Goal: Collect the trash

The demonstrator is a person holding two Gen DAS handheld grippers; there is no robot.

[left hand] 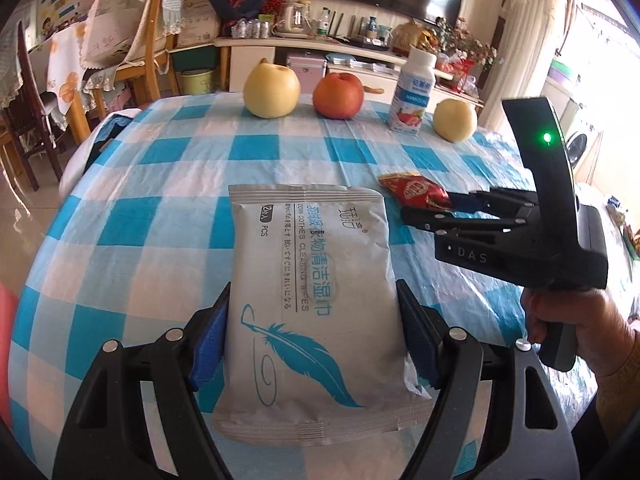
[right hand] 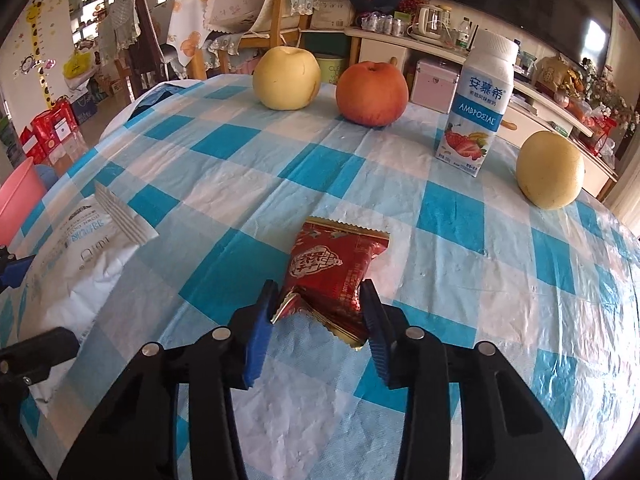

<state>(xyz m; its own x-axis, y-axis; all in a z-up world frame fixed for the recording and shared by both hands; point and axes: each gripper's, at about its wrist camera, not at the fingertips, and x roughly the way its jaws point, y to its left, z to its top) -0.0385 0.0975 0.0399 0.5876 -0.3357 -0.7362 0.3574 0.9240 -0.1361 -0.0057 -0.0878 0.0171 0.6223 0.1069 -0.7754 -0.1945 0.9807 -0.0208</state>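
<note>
A grey wet-wipes packet (left hand: pixel 312 300) with a blue feather print sits between the fingers of my left gripper (left hand: pixel 314 320), and both blue pads press its long sides. The same wipes packet (right hand: pixel 80 248) appears at the left of the right wrist view, its far crimped end slightly raised. A crumpled red snack wrapper (right hand: pixel 332 268) lies on the blue-and-white checked tablecloth (right hand: pixel 240 184). My right gripper (right hand: pixel 318 308) is shut on the wrapper's near end. In the left wrist view a hand (left hand: pixel 576 320) holds the right gripper (left hand: pixel 436 206) against the red wrapper (left hand: pixel 416 190).
Along the far side of the table stand a yellow pear (right hand: pixel 286 78), a red apple (right hand: pixel 372 92), a yogurt carton (right hand: pixel 478 100) and a second pear (right hand: pixel 550 170). A pink basin (right hand: pixel 16 200) sits off the table's left edge. Chairs and a cluttered cabinet stand beyond.
</note>
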